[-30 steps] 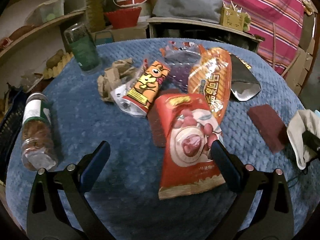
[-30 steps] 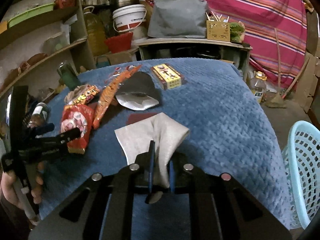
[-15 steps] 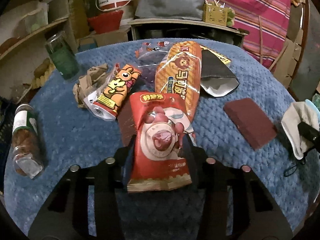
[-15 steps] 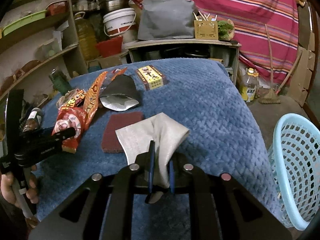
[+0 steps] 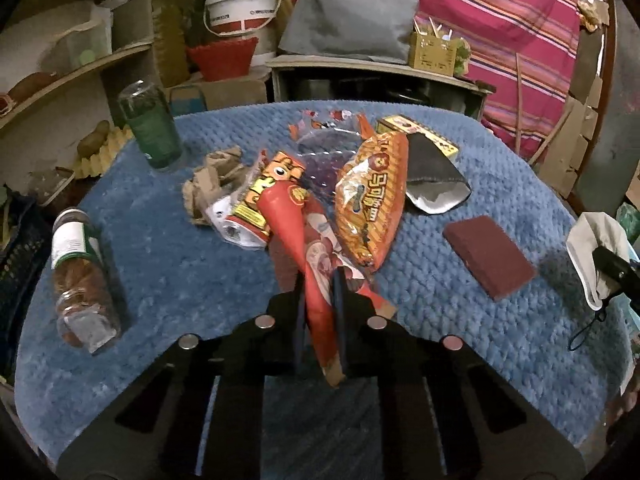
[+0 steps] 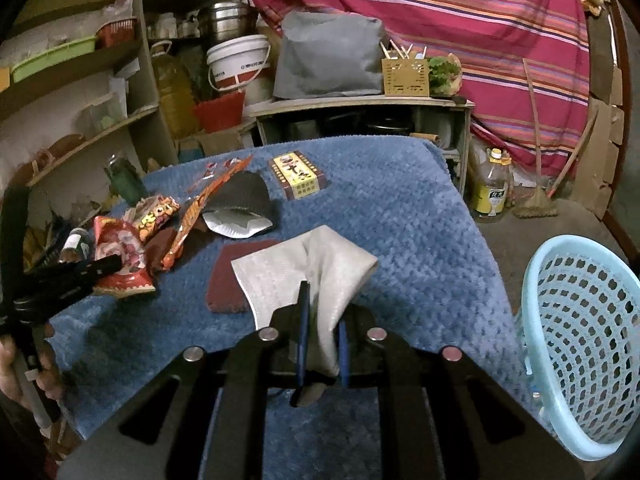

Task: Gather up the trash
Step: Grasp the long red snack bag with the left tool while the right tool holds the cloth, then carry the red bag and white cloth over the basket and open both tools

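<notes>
At far left of worktop [image 5: 168, 264], nine o'clock in left wrist view: plastic bottle [image 5: 78, 276] lying on its side, brownish contents, cap on. Green glass [image 5: 150, 128] standing at ten o'clock, contents not readable. Crumpled brown paper [image 5: 210, 178] and orange cartoon wrapper [image 5: 264, 196] just beside it toward centre.

Dead centre: left gripper [image 5: 318, 312], jaws pinched nearly closed on red snack bag [image 5: 308, 248], bag creased into a ridge between them, far end touching the wrapper pile. Judged step: lift bag clear, carry to basket. Best done by raising straight up first so the folded top does not drag neighbouring wrappers along; grip sits on the bag's near edge, so firm pinch advisable against slipping.

At one o'clock: long orange snack packet [image 5: 372, 208], then dark foil pouch [image 5: 434, 176] lying open-mouthed, silver lining showing, apparently empty. Yellow box [image 6: 298, 174] beyond it. Maroon pad [image 5: 488, 256] flat at three o'clock.

Right side: right gripper [image 6: 322, 336], jaws closed down on grey-white cloth [image 6: 308, 268], cloth fanning out above the maroon pad.

Off worktop edge, four o'clock in right wrist view: light blue basket [image 6: 576, 320], perforated wall; inside mostly bare as far as visible, bottom hidden. Likely trash destination.
</notes>
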### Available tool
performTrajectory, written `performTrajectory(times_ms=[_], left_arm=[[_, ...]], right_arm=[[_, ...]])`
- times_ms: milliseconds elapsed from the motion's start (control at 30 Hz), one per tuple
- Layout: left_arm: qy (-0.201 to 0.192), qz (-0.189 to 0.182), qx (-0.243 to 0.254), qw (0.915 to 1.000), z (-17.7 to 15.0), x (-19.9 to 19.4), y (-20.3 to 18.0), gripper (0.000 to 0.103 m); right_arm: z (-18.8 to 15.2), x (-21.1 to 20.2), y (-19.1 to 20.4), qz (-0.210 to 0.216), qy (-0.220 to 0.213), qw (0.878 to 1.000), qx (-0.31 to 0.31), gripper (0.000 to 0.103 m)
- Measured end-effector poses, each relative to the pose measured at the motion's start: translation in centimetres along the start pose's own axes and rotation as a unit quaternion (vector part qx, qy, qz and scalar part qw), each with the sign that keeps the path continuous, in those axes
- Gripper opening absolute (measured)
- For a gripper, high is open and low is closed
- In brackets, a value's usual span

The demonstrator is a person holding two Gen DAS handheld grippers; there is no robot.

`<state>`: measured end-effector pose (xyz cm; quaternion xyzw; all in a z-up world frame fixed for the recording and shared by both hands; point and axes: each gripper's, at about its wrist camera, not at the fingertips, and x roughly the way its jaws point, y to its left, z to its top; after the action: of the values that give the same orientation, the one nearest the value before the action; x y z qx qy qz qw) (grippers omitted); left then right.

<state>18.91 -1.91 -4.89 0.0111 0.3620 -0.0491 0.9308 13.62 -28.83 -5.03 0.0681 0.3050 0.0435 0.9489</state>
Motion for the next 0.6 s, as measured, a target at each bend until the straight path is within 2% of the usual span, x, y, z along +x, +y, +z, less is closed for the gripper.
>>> performTrajectory(times_ms=[300, 600], left_arm=[[-0.024, -0.007, 0.009, 0.9996, 0.3, -2.3, -0.7, 0.011], [-0.046, -0.046, 0.024, 0.9976, 0.5, -3.7, -4.3, 0.011]], right_arm=[[0.5, -1.5, -1.7, 0.009, -0.021, 0.999, 0.022, 0.012], [0.8, -3.0, -3.9, -0.001, -0.038, 0.998, 0.040, 0.012]])
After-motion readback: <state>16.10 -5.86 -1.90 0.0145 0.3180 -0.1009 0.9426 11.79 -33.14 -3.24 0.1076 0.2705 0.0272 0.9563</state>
